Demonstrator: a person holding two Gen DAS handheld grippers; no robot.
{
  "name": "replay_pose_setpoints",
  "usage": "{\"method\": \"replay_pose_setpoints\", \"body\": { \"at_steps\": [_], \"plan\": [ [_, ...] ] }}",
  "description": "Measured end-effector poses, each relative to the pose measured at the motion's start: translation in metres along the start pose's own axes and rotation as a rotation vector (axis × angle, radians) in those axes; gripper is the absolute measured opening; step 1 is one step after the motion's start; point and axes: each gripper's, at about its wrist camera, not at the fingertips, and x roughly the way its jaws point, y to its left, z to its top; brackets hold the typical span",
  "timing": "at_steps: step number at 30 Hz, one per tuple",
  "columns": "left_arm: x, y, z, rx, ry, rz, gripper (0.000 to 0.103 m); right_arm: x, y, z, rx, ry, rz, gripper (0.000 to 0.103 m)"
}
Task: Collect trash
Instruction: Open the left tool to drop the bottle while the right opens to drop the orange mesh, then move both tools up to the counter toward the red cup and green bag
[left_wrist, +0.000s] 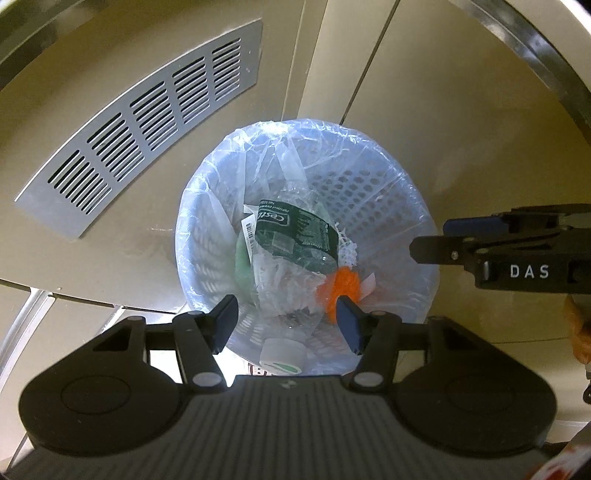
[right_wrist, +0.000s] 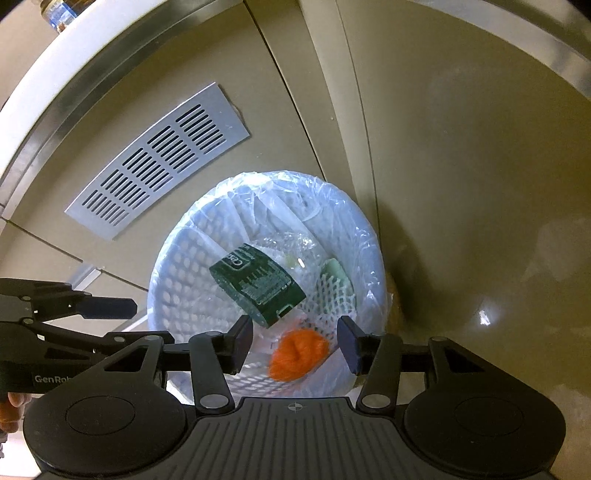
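Clear-lined bin (right_wrist: 177, 295) rim unobstructed, both hand-held grippers (left_wrist: 286, 321) (right_wrist: 293, 341) parted above

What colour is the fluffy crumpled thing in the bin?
Bright orange. The fluffy thing shows best in the right wrist view, inside the bin.

Both tools hang over the open mouth of the lined basket (right_wrist: 184, 266), and nothing covers it, so the way straight down is clear. Inside, a crushed bottle with a dark green label (right_wrist: 258, 288), white foam netting (right_wrist: 328, 295) and an orange wad (right_wrist: 297, 354) fill the bottom. Cabinet doors with a vent grille (right_wrist: 155, 162) wall off the far side, and the left tool (right_wrist: 125, 308) crowds the basket's left rim.
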Motion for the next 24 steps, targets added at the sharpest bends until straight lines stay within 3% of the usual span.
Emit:
{"method": "replay_pose_setpoints", "body": {
  "at_steps": [9, 14, 24],
  "plan": [
    [-0.026, -0.003, -0.002, -0.033, -0.045, 0.003, 0.055, -0.026, 0.007, 0.002, -0.008, -0.026, 0.043, 0.053],
    [-0.056, -0.006, -0.001, -0.055, -0.109, 0.016, 0.055, -0.052, 0.019, 0.006, -0.027, -0.065, 0.103, 0.055],
    [-0.127, -0.015, 0.026, -0.058, -0.273, 0.02, 0.055, -0.126, 0.027, 0.025, -0.052, -0.231, 0.147, 0.061]
  ]
}}
